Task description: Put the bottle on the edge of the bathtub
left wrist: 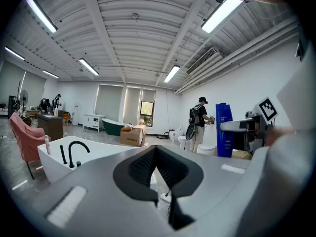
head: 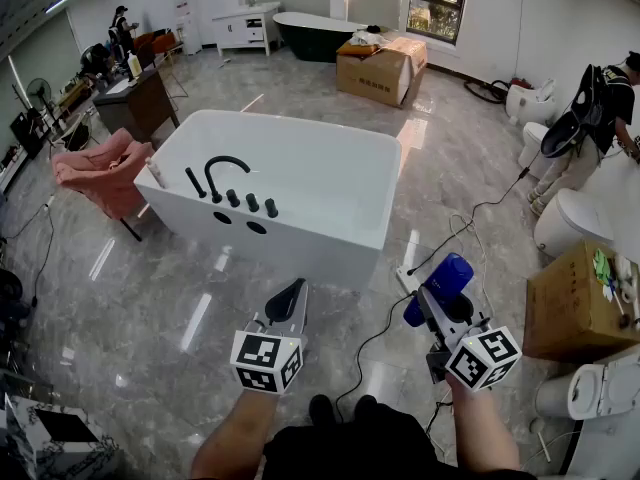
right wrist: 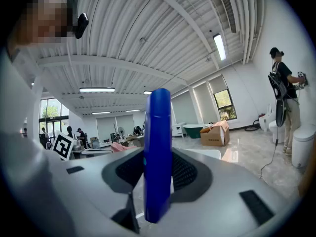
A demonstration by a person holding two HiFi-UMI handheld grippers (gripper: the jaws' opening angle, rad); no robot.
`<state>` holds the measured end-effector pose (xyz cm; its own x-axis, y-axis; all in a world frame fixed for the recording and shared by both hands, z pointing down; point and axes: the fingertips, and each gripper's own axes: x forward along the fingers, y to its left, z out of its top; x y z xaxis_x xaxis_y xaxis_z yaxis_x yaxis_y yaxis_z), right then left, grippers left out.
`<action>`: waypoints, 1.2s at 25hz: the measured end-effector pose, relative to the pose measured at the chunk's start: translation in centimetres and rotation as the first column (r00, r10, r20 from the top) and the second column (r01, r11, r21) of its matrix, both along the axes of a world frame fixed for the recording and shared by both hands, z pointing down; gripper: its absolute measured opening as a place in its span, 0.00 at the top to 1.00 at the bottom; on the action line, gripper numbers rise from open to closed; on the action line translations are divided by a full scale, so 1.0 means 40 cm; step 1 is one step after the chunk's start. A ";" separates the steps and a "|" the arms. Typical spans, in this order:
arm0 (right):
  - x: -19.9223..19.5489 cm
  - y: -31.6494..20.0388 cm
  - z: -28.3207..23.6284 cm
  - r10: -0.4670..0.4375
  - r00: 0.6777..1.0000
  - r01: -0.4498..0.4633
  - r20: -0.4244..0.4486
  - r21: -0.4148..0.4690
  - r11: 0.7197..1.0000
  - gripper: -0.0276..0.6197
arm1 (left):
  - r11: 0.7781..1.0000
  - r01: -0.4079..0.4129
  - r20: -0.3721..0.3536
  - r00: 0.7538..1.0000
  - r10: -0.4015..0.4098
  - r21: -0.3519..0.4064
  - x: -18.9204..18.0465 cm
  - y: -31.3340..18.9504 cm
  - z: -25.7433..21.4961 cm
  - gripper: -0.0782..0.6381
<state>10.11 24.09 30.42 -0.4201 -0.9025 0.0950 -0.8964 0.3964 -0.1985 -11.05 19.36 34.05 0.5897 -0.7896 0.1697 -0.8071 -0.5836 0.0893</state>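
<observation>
- Right gripper view says it all: right tool (right wrist: 158, 174) is clamped on the blue bottle (right wrist: 158, 152), jaws spread wide around it, bottle upright.
- Yeah, and it's up in the air over the floor (head: 200, 298), near the white bathtub (head: 385, 218) but not touching it. Left tool (head: 288, 296)?
- Tips pinched together, nothing in it.

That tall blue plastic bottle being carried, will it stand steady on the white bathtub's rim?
Probably stiff: the tall blue plastic bottle shows no dent between the fingers of the right gripper. It looks tall and narrow, so likely tippy. The white bathtub's rim looks glossy, so it may slide.
</observation>
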 end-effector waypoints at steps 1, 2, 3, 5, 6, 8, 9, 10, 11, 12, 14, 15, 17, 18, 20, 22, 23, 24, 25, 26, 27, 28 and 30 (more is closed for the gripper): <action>0.003 0.006 -0.004 -0.001 1.000 0.001 0.000 0.001 1.000 0.72 | 1.000 0.000 0.009 1.000 0.000 0.007 0.000 0.010 -0.005 0.88; 0.005 0.012 -0.007 -0.003 1.000 0.003 0.000 0.002 1.000 0.72 | 1.000 0.001 0.018 1.000 -0.001 0.014 0.000 0.019 -0.010 0.88; 0.006 0.016 -0.009 -0.005 1.000 0.005 0.000 0.002 1.000 0.72 | 1.000 0.004 0.025 1.000 -0.004 0.019 -0.002 0.025 -0.015 0.88; 0.007 0.024 -0.009 -0.014 1.000 0.014 -0.001 0.000 1.000 0.72 | 1.000 0.019 0.025 1.000 -0.019 0.025 -0.006 0.033 -0.026 0.88; 0.008 0.028 -0.008 -0.020 1.000 0.020 -0.003 -0.001 1.000 0.72 | 0.999 0.027 0.019 0.999 -0.027 0.027 -0.005 0.037 -0.031 0.88; 0.016 0.037 -0.007 -0.032 0.999 0.032 -0.010 0.002 0.999 0.72 | 0.999 0.033 0.020 0.999 -0.034 0.035 0.007 0.045 -0.035 0.88; 0.026 0.039 -0.005 -0.033 0.999 0.033 -0.012 0.004 0.999 0.72 | 0.999 0.035 0.024 0.999 -0.036 0.036 0.017 0.046 -0.034 0.88; 0.038 0.041 -0.003 -0.032 0.999 0.032 -0.011 0.005 0.999 0.72 | 0.999 0.039 0.025 0.999 -0.039 0.033 0.028 0.047 -0.033 0.88; 0.051 0.043 -0.002 -0.031 0.999 0.031 -0.010 0.005 1.000 0.72 | 0.999 0.042 0.024 0.999 -0.043 0.030 0.040 0.049 -0.033 0.88; 0.063 0.045 -0.002 -0.030 0.999 0.031 -0.009 0.005 1.000 0.72 | 0.999 0.044 0.023 0.999 -0.044 0.028 0.051 0.053 -0.034 0.88; 0.084 0.050 -0.008 -0.030 0.999 0.030 -0.009 0.010 0.999 0.72 | 0.999 0.043 0.033 0.998 -0.044 0.031 0.071 0.062 -0.037 0.88; 0.091 0.054 -0.013 -0.030 0.999 0.031 -0.015 0.017 0.999 0.72 | 0.998 0.043 0.037 0.998 -0.044 0.034 0.080 0.065 -0.040 0.88; 0.103 0.068 -0.026 -0.036 0.999 0.037 -0.027 0.036 0.999 0.72 | 0.998 0.046 0.038 0.998 -0.047 0.036 0.097 0.073 -0.044 0.88; 0.110 0.077 -0.031 -0.042 0.999 0.043 -0.026 0.043 0.998 0.72 | 0.998 0.047 0.039 0.998 -0.049 0.038 0.106 0.079 -0.047 0.88; 0.131 0.092 -0.032 -0.052 0.999 0.053 -0.007 0.049 0.997 0.72 | 0.998 0.050 0.043 0.998 -0.052 0.042 0.127 0.092 -0.052 0.88; 0.159 0.107 -0.021 -0.053 0.998 0.052 0.015 0.047 0.998 0.72 | 0.998 0.051 0.047 0.997 -0.053 0.042 0.149 0.107 -0.048 0.88; 0.171 0.114 -0.016 -0.053 0.998 0.052 0.022 0.043 0.998 0.72 | 0.998 0.051 0.049 0.997 -0.053 0.040 0.160 0.115 -0.043 0.88; 0.183 0.120 -0.011 -0.052 0.998 0.051 0.029 0.037 0.998 0.72 | 0.998 0.050 0.051 0.997 -0.052 0.037 0.170 0.122 -0.037 0.88; 0.194 0.124 -0.005 -0.050 0.998 0.049 0.037 0.029 0.998 0.72 | 0.998 0.049 0.053 0.997 -0.051 0.033 0.179 0.129 -0.031 0.88; 0.205 0.127 0.002 -0.047 0.998 0.046 0.047 0.019 0.999 0.72 | 0.998 0.049 0.056 0.997 -0.051 0.030 0.187 0.134 -0.025 0.88; 0.216 0.128 0.010 -0.044 0.997 0.044 0.056 0.009 0.999 0.72 | 0.998 0.049 0.060 0.997 -0.051 0.027 0.194 0.137 -0.021 0.88; 0.226 0.130 0.016 -0.043 0.997 0.043 0.061 0.000 0.999 0.72 | 0.998 0.050 0.062 0.997 -0.052 0.025 0.200 0.138 -0.018 0.88; 0.240 0.129 0.020 -0.044 0.997 0.045 0.061 -0.008 0.999 0.72 | 0.998 0.055 0.063 0.996 -0.056 0.024 0.207 0.134 -0.018 0.88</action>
<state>19.69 29.26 31.22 -0.4649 -0.8821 0.0763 -0.8640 0.4332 -0.2564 -2.78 24.73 33.34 0.5337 -0.8247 0.1871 -0.8418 -0.5392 0.0244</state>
